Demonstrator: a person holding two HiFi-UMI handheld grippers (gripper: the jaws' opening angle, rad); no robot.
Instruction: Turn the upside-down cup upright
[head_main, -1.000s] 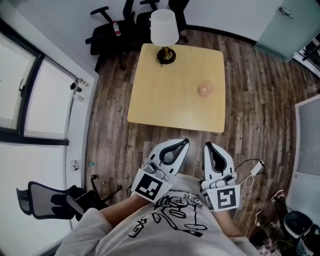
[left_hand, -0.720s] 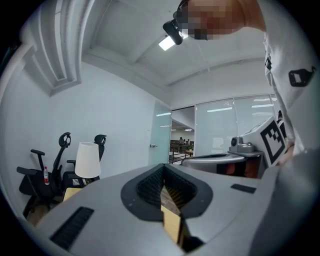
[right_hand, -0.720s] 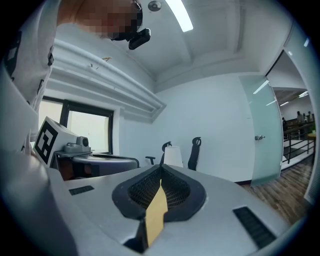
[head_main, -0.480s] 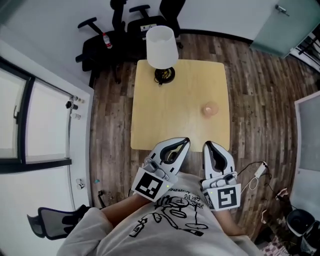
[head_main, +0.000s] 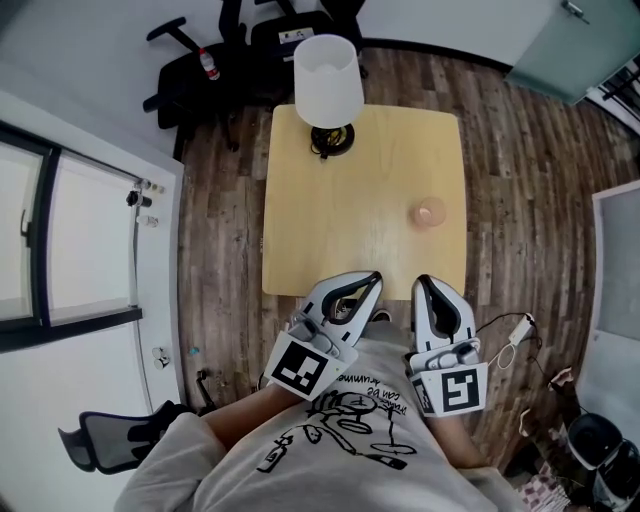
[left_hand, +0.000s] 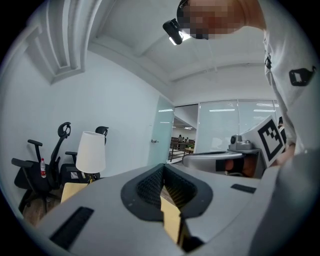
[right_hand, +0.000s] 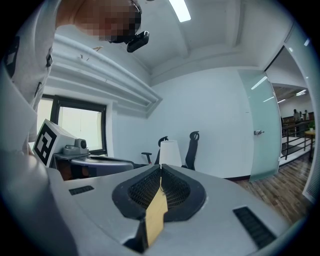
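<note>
Landmark: square light-wood table (head_main: 360, 210), on a dark plank floor (head_main: 520, 180).
Task item: pink cup (head_main: 429, 212), on the tabletop in the right half of the table, nearer its near edge than its far edge. From above it shows a closed, rounded top, consistent with standing mouth-down. Nothing touches it.
Left gripper (head_main: 373, 279): held just off the near edge of the table, tips pointing toward the table. The left gripper view shows the jaws clenched, tips meeting, nothing between them. Well apart from the cup.
Right gripper (head_main: 421, 284): also just off the near edge of the table, beside the left gripper and on the cup's side. The right gripper view shows the jaws closed tip to tip and empty; only a sliver of tabletop shows through the gap behind the tips.
Marker cubes: one on each gripper's rear end, left (head_main: 300, 365) and right (head_main: 448, 388), farther from the table than the jaws.
Table lamp (head_main: 328, 80): white shade, dark round base, upright at the far edge of the table, left of centre.
Office chairs (head_main: 200, 60): black, beyond the far edge of the table, against the wall.
Window (head_main: 60, 250): dark-framed, to the left of the table.
Operator: white printed shirt (head_main: 340, 430) visible on the near side of the table.
</note>
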